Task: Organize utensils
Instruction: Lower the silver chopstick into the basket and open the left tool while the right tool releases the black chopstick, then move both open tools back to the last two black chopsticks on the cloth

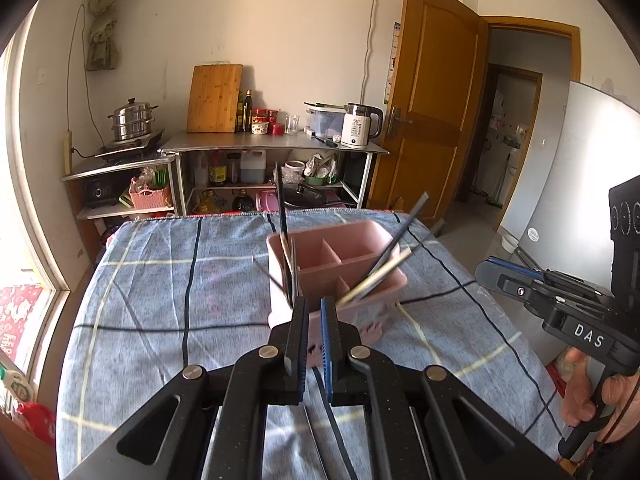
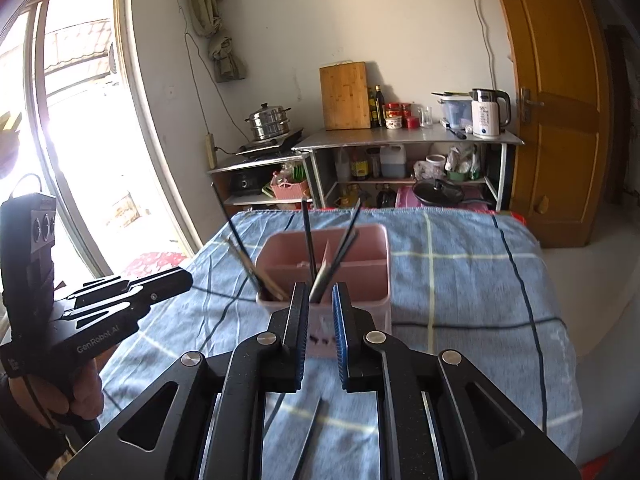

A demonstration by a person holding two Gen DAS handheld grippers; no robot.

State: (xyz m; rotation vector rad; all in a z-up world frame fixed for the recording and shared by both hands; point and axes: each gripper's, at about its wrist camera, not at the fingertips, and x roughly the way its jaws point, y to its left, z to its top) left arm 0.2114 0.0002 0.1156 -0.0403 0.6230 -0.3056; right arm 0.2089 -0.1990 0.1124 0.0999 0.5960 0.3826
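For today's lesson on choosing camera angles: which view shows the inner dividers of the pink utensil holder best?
The left wrist view: it looks into the pink utensil holder at an angle, so its cross-shaped dividers and separate compartments show. In the right wrist view the holder is seen head-on; chopsticks hide most of one divider.

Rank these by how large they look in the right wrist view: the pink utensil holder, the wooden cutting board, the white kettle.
1. pink utensil holder, though it sits nearest the camera
2. wooden cutting board
3. white kettle
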